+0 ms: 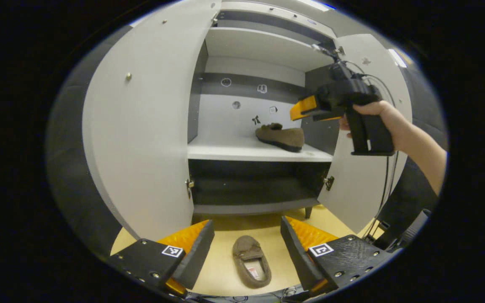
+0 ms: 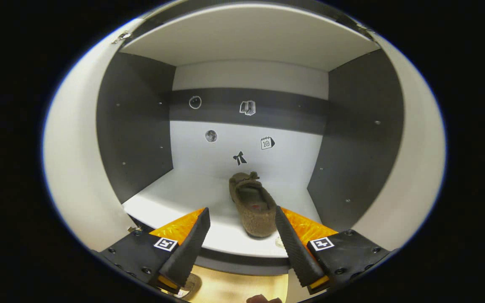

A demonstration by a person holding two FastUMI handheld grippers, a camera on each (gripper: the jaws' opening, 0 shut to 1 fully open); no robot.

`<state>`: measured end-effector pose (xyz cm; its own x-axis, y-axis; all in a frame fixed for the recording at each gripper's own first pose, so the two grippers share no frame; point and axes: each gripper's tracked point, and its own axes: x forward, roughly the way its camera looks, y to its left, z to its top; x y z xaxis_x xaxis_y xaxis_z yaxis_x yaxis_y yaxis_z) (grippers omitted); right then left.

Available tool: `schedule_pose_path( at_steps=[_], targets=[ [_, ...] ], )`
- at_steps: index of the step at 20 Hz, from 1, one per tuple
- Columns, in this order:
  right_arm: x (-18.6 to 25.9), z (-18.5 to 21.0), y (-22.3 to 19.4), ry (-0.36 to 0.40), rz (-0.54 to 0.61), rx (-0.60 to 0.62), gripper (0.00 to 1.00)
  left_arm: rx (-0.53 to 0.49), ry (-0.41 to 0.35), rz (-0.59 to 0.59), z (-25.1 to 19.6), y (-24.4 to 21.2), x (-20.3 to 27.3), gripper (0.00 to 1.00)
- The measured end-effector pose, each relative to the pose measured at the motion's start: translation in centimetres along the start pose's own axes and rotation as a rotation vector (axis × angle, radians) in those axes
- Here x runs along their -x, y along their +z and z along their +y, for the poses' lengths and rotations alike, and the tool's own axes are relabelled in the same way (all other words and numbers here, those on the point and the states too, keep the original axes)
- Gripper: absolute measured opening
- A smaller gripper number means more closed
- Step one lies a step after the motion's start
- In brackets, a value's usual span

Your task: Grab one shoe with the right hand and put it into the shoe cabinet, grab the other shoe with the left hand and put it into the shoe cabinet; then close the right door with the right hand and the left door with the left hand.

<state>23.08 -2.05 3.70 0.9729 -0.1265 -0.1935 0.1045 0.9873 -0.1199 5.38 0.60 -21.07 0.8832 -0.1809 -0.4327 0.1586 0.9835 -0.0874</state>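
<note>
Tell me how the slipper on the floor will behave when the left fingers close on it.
The slipper on the floor looks soft and fuzzy, so its sides will probably squash inward rather than resist. It seems light for its size and should lift easily. Its flat sole makes rolling unlikely, but held by one edge the toe or heel may droop. The left gripper hangs open above it.

Staged recording booth, black cloth wall [image 1: 74,185], lone white shoe cabinet [image 1: 141,126] on bare yellow floor [image 1: 221,269], small stickers [image 2: 246,107] on its back panel

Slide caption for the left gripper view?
Open left gripper above floor shoe; other shoe shelved in cabinet.
</note>
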Motion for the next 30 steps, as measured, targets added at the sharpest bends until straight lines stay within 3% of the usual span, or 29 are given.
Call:
schedule_pose_path(
  at_steps=[8, 12, 16, 19, 20, 23, 26, 28, 30],
  targets=[
    [9.7, -0.1, -11.4, -0.046, 0.051, -0.059, 0.99, 0.016, -0.042, 0.276, 0.7, -13.0, -5.0, 0.92],
    [13.5, -0.7, -16.7, -0.082, 0.128, -0.11, 0.97, -0.127, -0.03, 0.454, 1.4, -19.3, -7.6, 0.92],
    [17.4, -0.9, -19.9, -0.107, 0.161, -0.108, 0.99, -0.103, -0.052, 0.518, 1.4, -21.5, -9.8, 0.93],
    [19.8, -1.5, -20.8, -0.129, 0.152, -0.074, 0.99, -0.031, -0.06, 0.561, 1.8, -22.9, -10.9, 0.93],
    [20.6, -2.3, -20.9, -0.154, 0.144, -0.061, 0.99, -0.011, -0.081, 0.578, 1.7, -22.8, -10.8, 0.99],
    [23.3, -4.9, -21.3, -0.252, 0.135, -0.105, 0.99, -0.001, -0.082, 0.618, 1.9, -23.3, -11.9, 0.5],
    [26.8, -8.4, -22.5, -0.428, 0.121, -0.202, 0.99, 0.015, -0.106, 0.622, 1.7, -23.4, -13.1, 0.54],
    [28.6, -10.6, -23.3, -0.521, 0.129, -0.217, 0.99, 0.032, -0.101, 0.639, 1.7, -23.7, -13.1, 0.34],
    [30.2, -12.3, -23.1, -0.586, 0.124, -0.234, 0.97, 0.022, -0.103, 0.639, 1.9, -23.7, -13.1, 0.39]
  ],
)
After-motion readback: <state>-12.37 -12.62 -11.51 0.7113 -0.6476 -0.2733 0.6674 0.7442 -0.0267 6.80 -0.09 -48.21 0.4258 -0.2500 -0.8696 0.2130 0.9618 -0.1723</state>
